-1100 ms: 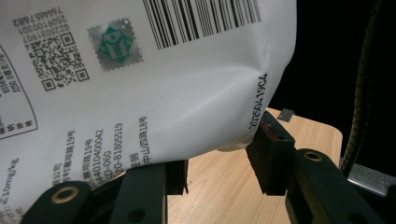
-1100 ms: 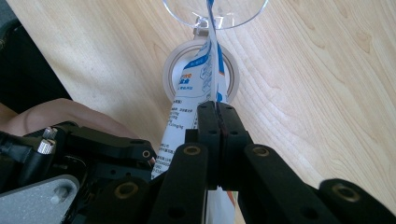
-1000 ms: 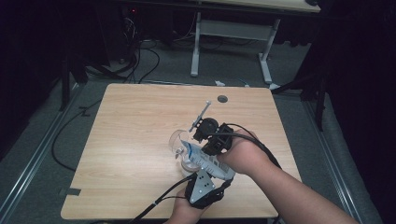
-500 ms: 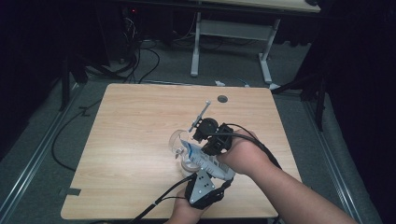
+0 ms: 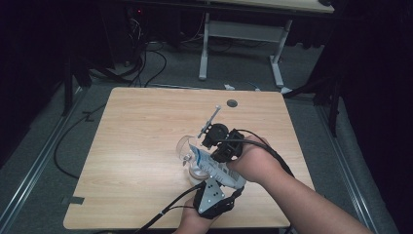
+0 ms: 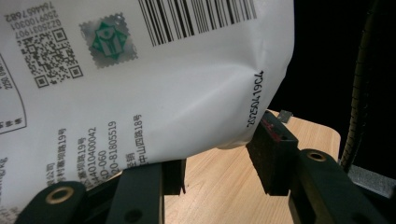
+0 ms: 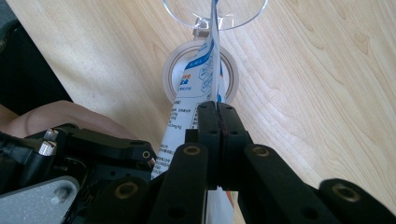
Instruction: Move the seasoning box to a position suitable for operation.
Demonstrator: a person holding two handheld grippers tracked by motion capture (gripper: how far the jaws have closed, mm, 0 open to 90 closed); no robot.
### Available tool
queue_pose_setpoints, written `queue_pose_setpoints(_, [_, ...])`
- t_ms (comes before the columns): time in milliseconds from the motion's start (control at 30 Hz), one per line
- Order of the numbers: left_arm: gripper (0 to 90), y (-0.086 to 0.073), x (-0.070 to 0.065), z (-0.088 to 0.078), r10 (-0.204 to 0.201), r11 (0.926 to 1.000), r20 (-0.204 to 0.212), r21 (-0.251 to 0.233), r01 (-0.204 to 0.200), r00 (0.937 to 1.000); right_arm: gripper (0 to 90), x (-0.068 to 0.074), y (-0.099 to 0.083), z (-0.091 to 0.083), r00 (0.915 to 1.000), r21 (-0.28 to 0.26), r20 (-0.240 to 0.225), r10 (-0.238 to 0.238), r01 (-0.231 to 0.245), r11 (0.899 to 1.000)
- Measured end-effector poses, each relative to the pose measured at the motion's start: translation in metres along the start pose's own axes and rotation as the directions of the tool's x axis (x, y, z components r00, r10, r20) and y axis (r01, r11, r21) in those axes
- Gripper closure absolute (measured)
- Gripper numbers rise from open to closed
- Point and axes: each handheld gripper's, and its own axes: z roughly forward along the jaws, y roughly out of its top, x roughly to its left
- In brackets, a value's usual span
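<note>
right gripper (image 7: 217, 112): jaws pressed fully together on the upper edge of a white printed pouch (image 7: 198, 79), holding it up edge-on so that its far end points toward a clear glass (image 7: 215, 11) on the table (image 7: 303, 93). left gripper (image 6: 217, 172): jaws about half apart and just now opening further; the pouch's (image 6: 140, 84) lower body bulges between and above them, lying against the left jaw while the right jaw stands clear of it, so no pinch is evident. in the high view the left gripper (image 5: 210, 194) lies near the table's (image 5: 136, 122) front edge below the pouch (image 5: 214, 168), the right gripper (image 5: 225, 146) just beyond it, and the glass (image 5: 186, 148) beside the pouch's raised end; a roll of tape (image 7: 175, 77) lies flat under the pouch. a thin rod (image 5: 208, 122) stands obliquely behind. judged step: emptying the pouch toward the glass. to do it well, keep the right grip firm, the mouth over the rim, and ease the lower support away slowly so the contents shift without the pouch swinging.
</note>
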Motion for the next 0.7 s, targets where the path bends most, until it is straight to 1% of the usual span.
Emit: queue_pose_setpoints(700, [58.1, 0.0021, 0.0002, -0.0010, -0.002, 1.0000, -0.002, -0.008, 0.002, 1.0000, 90.0, 0.0013, 0.0036, -0.0009, 1.0000, -0.004, 0.002, -0.008, 0.008, 1.000])
